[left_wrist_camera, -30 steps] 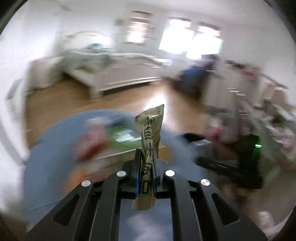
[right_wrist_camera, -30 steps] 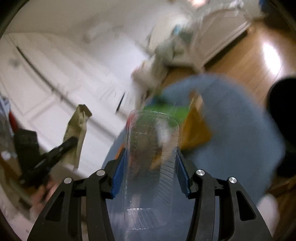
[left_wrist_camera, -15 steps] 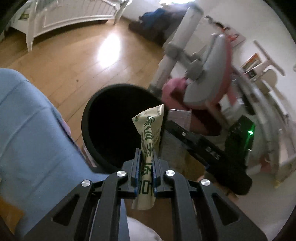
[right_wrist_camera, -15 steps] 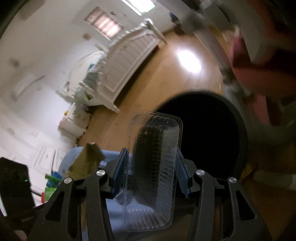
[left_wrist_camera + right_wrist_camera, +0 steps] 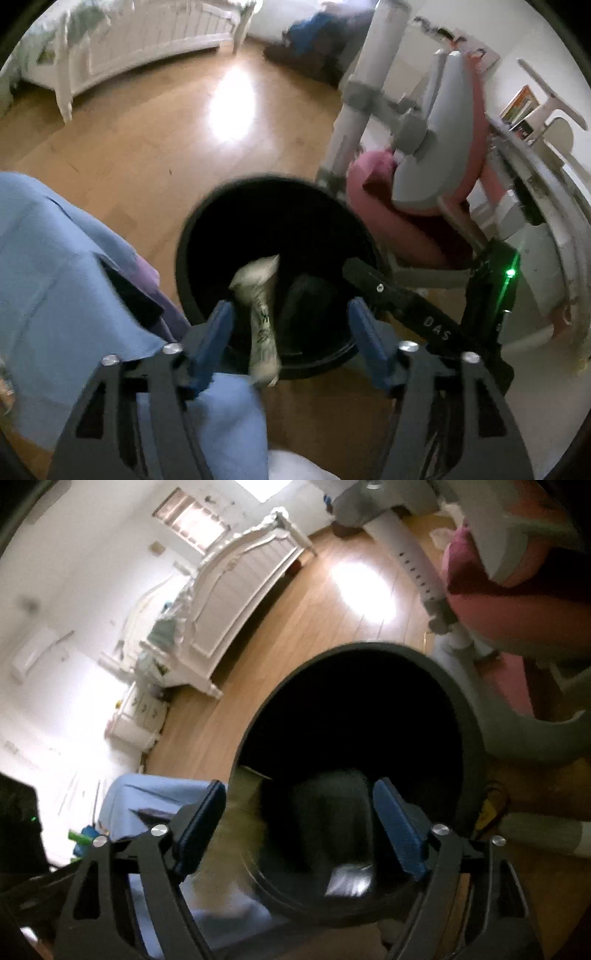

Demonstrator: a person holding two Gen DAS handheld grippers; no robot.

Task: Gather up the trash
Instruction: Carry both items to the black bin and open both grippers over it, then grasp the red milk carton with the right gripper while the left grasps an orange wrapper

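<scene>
Both jaws gaping empty, paper wrapper (image 5: pixel 260 314) and clear tray (image 5: pixel 332 812) are dropping over bin (image 5: pixel 192 236); wrapper risking catching the rim.

Room: bedroom with a wooden plank floor (image 5: pixel 147 147), warm brown, carrying a bright patch of glare (image 5: pixel 232 103). Walls white (image 5: pixel 74 554). White slatted bed frame (image 5: pixel 236 602) with carved, curved end boards, bedding heaped on top; a small white drawer unit (image 5: pixel 142 712) beside it against the wall. Shuttered window (image 5: pixel 192 528) high on the wall, lit from outside. Chair with pink seat cushion (image 5: pixel 406 221) and grey backrest (image 5: pixel 443 129) on a grey frame. White post with grey clamps (image 5: pixel 362 99). Dark blue heap (image 5: pixel 314 40) on the floor by the far wall, blurred. Books (image 5: pixel 517 107) on a white shelf at right.
</scene>
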